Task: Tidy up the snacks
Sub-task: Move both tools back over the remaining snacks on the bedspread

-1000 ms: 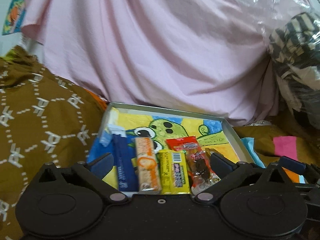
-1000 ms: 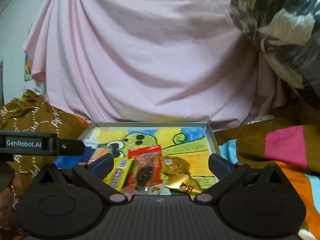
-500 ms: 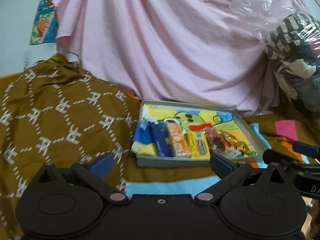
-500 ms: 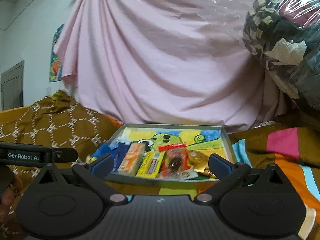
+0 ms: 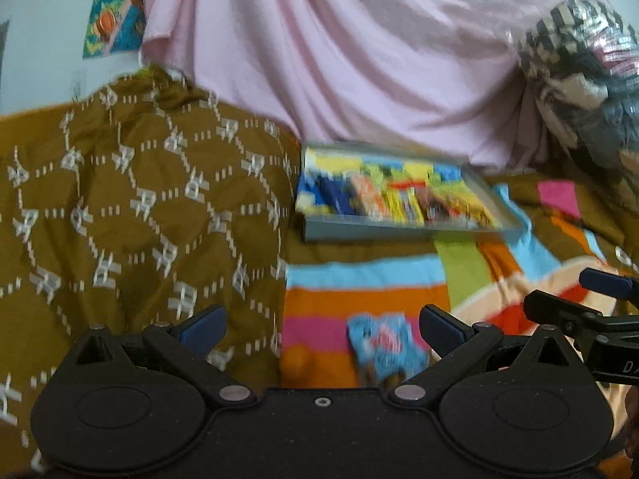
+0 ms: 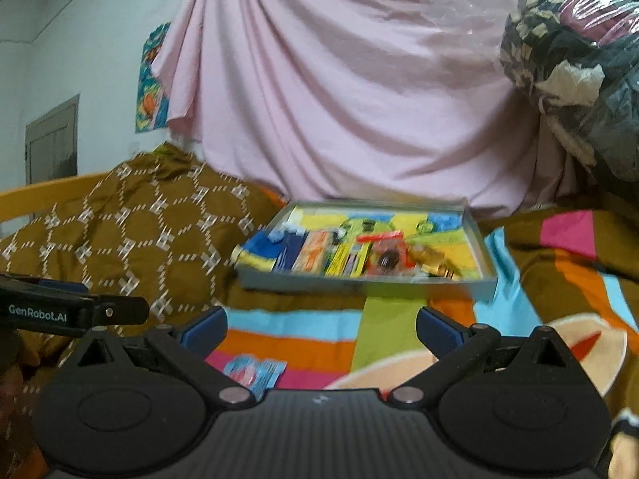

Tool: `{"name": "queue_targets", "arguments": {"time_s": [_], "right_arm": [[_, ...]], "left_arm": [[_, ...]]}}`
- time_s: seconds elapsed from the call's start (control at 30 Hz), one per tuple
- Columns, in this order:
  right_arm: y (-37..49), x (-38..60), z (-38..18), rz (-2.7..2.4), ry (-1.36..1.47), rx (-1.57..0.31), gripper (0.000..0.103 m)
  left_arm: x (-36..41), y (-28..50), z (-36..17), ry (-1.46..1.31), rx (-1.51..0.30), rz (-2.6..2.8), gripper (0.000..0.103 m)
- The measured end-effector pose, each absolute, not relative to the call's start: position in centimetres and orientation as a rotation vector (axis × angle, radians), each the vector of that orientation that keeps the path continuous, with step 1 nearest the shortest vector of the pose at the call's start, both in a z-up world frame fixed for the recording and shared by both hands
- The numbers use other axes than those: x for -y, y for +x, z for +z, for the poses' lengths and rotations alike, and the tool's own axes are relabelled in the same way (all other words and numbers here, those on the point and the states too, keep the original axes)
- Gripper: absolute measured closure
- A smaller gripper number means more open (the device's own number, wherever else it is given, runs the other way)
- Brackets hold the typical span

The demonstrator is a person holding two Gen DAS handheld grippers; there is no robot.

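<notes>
A grey tray with a cartoon-printed bottom lies on the bed. It holds a row of snack packets: blue, orange, yellow and red, plus gold wrappers at the right end. A light-blue snack packet lies loose on the striped blanket in front of the tray. My left gripper hangs open just above that packet, nothing between its fingers. My right gripper is open too, with the packet low and left between its jaws. Both views are blurred.
A brown patterned quilt bulges at the left. A pink sheet hangs behind the tray. A plastic-wrapped bundle sits at the upper right. A striped, many-coloured blanket covers the bed in front.
Both grippers have pulled back from the tray, which now looks smaller and farther. The striped blanket and the loose light-blue packet have come into view below them.
</notes>
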State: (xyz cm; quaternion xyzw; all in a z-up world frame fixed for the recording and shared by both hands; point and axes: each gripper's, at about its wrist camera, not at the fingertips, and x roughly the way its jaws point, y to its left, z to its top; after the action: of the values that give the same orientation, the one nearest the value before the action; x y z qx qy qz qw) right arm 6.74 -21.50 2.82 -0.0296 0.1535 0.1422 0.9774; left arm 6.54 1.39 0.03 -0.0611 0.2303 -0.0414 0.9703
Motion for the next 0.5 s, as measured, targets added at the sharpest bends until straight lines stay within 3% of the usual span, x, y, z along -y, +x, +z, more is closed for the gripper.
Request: {"name": "queue_targets", "arguments": {"time_s": [0.5], "right_arm": [[3.7, 21.0, -1.4, 0.256, -0.071, -0.503, 0.0]], "left_arm": [[0.0, 6.4, -3.7, -0.033, -0.635, -0.176, 0.001]]}}
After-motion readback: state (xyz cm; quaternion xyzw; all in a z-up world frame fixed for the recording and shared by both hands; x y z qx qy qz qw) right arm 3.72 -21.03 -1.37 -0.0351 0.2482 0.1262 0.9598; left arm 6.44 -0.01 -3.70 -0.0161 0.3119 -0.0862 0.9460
